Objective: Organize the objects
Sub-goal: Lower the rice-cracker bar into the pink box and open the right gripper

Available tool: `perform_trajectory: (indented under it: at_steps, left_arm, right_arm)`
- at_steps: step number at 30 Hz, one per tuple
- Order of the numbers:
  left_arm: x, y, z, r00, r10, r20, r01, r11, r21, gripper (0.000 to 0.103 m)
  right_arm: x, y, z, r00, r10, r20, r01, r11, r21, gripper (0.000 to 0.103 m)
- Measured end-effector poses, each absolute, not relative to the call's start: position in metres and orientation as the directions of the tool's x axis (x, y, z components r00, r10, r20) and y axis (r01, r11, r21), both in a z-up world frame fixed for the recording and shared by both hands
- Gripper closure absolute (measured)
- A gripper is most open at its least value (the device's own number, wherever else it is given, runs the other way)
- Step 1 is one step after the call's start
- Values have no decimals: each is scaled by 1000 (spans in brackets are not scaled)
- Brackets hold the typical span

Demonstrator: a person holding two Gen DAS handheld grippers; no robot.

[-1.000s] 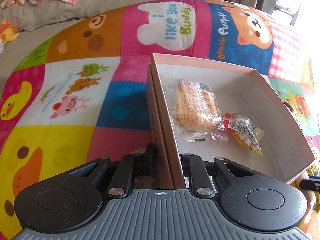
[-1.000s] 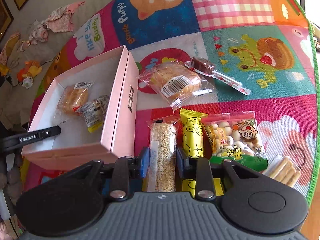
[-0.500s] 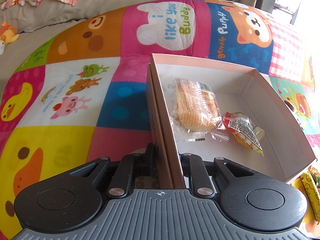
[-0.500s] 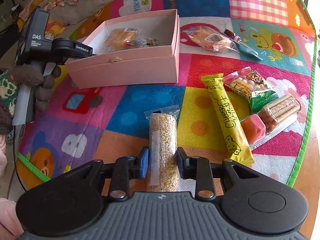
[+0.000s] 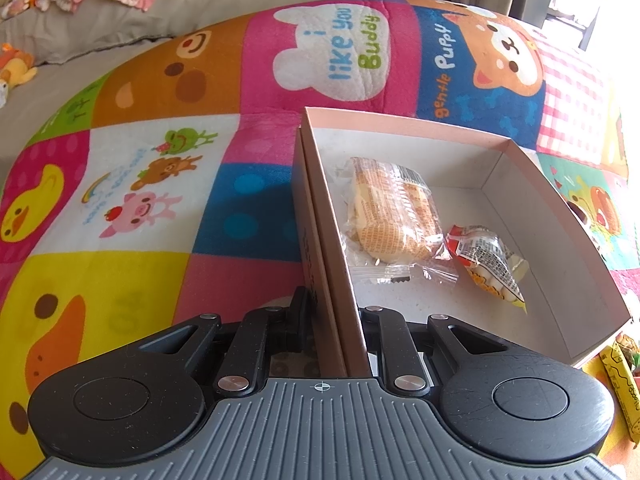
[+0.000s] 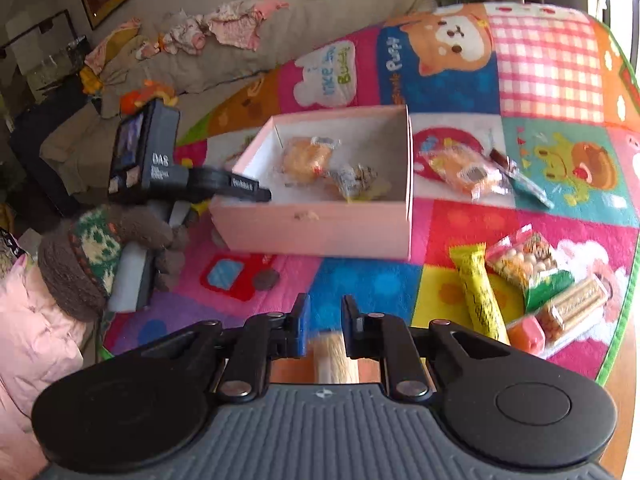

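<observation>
A pink box (image 5: 532, 200) sits on the colourful mat and holds a wrapped cake (image 5: 394, 212) and a small red-and-clear snack packet (image 5: 486, 260). My left gripper (image 5: 332, 312) is shut on the box's left wall. The box (image 6: 320, 232) also shows in the right wrist view, with the left gripper (image 6: 244, 190) clamped on its left corner. My right gripper (image 6: 323, 320) is raised above the mat in front of the box, shut on a grain bar packet (image 6: 334, 360) that is blurred and mostly hidden between the fingers.
On the mat right of the box lie a wrapped bread (image 6: 464, 172), a dark stick packet (image 6: 520, 178), a yellow bar (image 6: 478, 296), a bag of round snacks (image 6: 528, 264) and a biscuit-stick pack (image 6: 568, 308). A sofa with clothes (image 6: 224, 28) stands behind.
My right gripper lifted the grain bar packet off the mat and rose and pulled back, so the packet now hangs mostly hidden. The left gripper and box stayed still.
</observation>
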State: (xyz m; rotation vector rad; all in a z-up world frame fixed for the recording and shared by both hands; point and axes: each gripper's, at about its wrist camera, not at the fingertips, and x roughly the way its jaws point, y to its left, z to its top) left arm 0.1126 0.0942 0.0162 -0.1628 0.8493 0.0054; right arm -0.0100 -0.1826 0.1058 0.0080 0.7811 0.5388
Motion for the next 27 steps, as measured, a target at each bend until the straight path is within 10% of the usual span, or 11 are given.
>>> perform_trajectory:
  at_steps: [6,11,18,21,27]
  left_arm:
    - [112,95,16,665,-66,-744,-68,987,-148,85]
    - [112,95,15,667,-66,-742,-64,987,-145,85]
    - [112,95,15,667,-66,-742,-64,987,-146,85]
    - [112,96,15,667,-66,-742,-65,987,-146,85]
    - [112,96,14,670,-66,-739,-68,986,-150,85]
  right_arm:
    - [5,-176,101,572,407,-712,-476,872,117,84]
    - [-13,-178,63,465,397,-791,-502,855,133,43]
    - [-19,-166,25,377,369,-850,-519,844,137,52]
    - [-21,-162,34,388,386,-837,-557,822,122,76]
    - [0,-161,84,484,476,-734,-547,819,171,75]
